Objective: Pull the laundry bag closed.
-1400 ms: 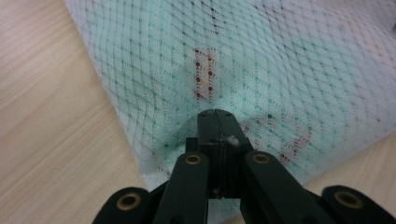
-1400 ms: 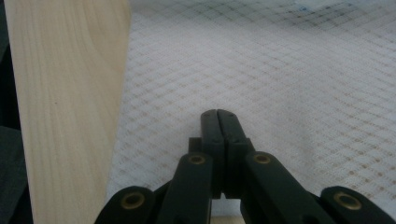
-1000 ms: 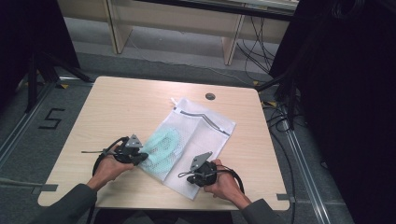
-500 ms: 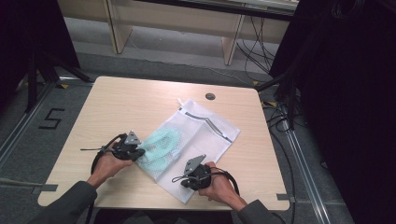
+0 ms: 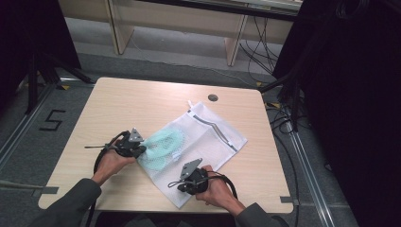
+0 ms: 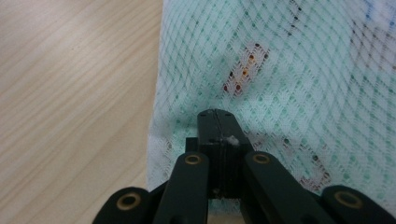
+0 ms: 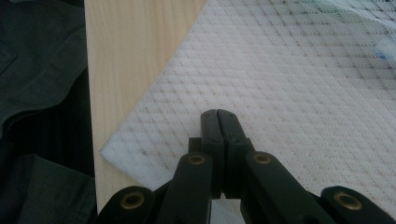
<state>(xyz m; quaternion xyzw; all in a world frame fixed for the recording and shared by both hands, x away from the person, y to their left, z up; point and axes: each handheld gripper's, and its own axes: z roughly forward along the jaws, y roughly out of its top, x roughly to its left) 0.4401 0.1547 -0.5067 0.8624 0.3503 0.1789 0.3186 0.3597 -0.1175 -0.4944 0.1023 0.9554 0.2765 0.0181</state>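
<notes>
A white mesh bag [image 5: 208, 137] lies slantwise on the wooden table [image 5: 142, 99], with a mint-green garment [image 5: 163, 142] showing through its left half. My left gripper [image 5: 141, 151] is at the bag's left edge. In the left gripper view its jaws [image 6: 215, 114] are shut, the mesh [image 6: 280, 70] puckers around the tip and a white strand sits in the seam. My right gripper [image 5: 176, 185] is at the bag's near corner and points left. There the jaws [image 7: 217, 114] are shut and rest on the mesh [image 7: 289, 70]; whether they pinch any I cannot tell.
A small dark round disc [image 5: 213, 97] sits near the table's far edge. The near table edge [image 7: 93, 93] runs just beside the right gripper, with a dark sleeve [image 7: 37, 70] past it. Cables [image 5: 283, 118] trail on the floor at the right.
My right gripper has shifted left along the near edge. The bag has turned a little, its far right corner swinging nearer. The left gripper has stayed at the bag's left edge.
</notes>
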